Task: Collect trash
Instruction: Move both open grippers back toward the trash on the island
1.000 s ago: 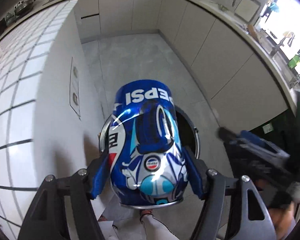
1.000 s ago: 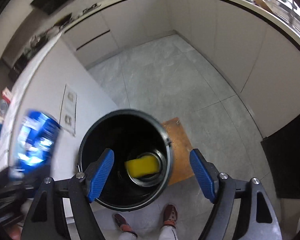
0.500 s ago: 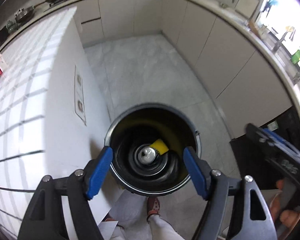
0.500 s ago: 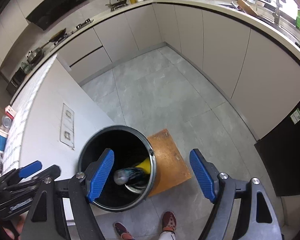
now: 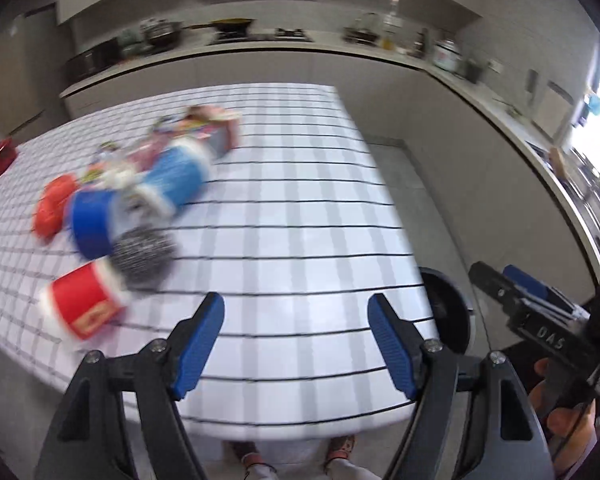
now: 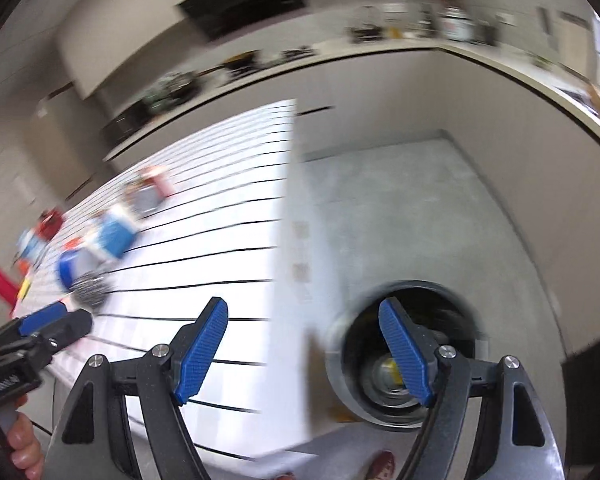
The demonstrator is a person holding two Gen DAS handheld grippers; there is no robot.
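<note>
Both claws, left claw (image 5: pixel 296 344) and right claw (image 6: pixel 304 350), gape wide and empty, aimed toward the ten-o'clock trash pile (image 5: pixel 140 196) on the worktop (image 5: pixel 300 240), apparently for another pickup.

The right claw (image 6: pixel 302 350) is seen with its two blue pads wide apart, and nothing is held between them. Behind its right pad a round black bin (image 6: pixel 404 354) stands on the grey floor (image 6: pixel 400 208), and something yellow and a shiny round thing are seen inside it. At the left a worktop (image 6: pixel 220 248) with a white cloth crossed by black lines is shown. Blurred blue, red and white containers (image 6: pixel 112 236) and a grey metal scrubber (image 6: pixel 90 288) lie on its far left part. The left claw (image 6: pixel 52 324) is seen at the left edge, above the worktop.
</note>
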